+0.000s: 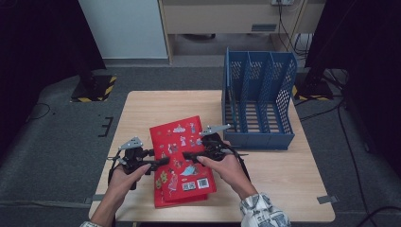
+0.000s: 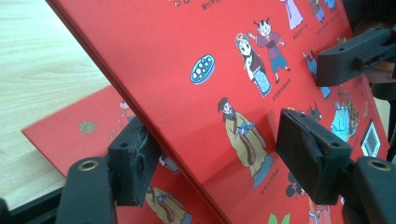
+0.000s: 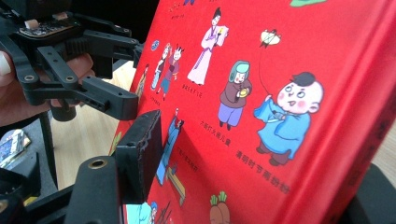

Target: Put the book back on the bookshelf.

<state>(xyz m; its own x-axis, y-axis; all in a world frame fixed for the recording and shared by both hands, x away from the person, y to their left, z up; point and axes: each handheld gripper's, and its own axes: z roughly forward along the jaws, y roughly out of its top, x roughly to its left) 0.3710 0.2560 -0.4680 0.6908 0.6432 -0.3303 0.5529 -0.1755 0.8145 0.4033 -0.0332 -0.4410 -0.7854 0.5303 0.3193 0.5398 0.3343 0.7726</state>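
The stiff, glossy red book (image 1: 176,142) lifts flat; left gripper (image 1: 158,162) straddles its nine-o'clock edge half-open, right gripper (image 1: 189,155) clamps its three-o'clock edge.

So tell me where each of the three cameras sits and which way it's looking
High view: above the person's side, looking forward and down at the table, red book, blue file rack; both forearms enter from below.
Left gripper view: rides the left gripper, looking along its jaws, which straddle the book's raised edge.
Right gripper view: rides the right gripper, facing the cover and the left gripper.
All share the book.
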